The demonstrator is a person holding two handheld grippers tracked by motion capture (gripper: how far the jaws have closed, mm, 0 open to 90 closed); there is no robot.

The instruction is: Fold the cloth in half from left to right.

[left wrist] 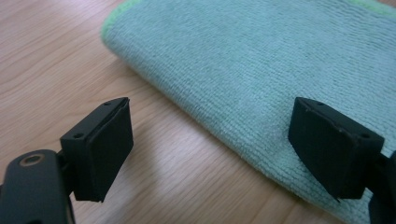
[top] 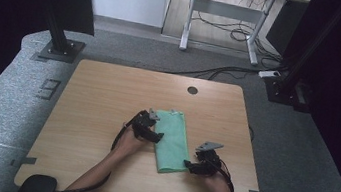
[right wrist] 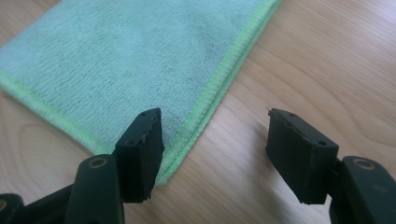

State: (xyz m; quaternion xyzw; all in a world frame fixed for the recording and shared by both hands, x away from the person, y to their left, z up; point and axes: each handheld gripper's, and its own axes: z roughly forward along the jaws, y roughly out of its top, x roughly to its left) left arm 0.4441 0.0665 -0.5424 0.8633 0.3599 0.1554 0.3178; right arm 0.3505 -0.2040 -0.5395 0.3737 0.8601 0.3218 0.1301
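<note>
Hand-held grippers [top: 158,136] [top: 189,166] agape — flanking folded towel [top: 172,140]

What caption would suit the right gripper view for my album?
Open right gripper straddling the stitched edge of a folded green cloth on a wooden table.

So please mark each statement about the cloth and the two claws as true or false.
1. The green cloth lies folded on the wooden table. True.
2. The left claw is closed on the cloth. False: it is open, one jaw over bare wood.
3. The right claw is open at a stitched corner of the cloth. True.
4. The cloth hangs over the table's edge. False: it lies wholly on the tabletop.
</note>
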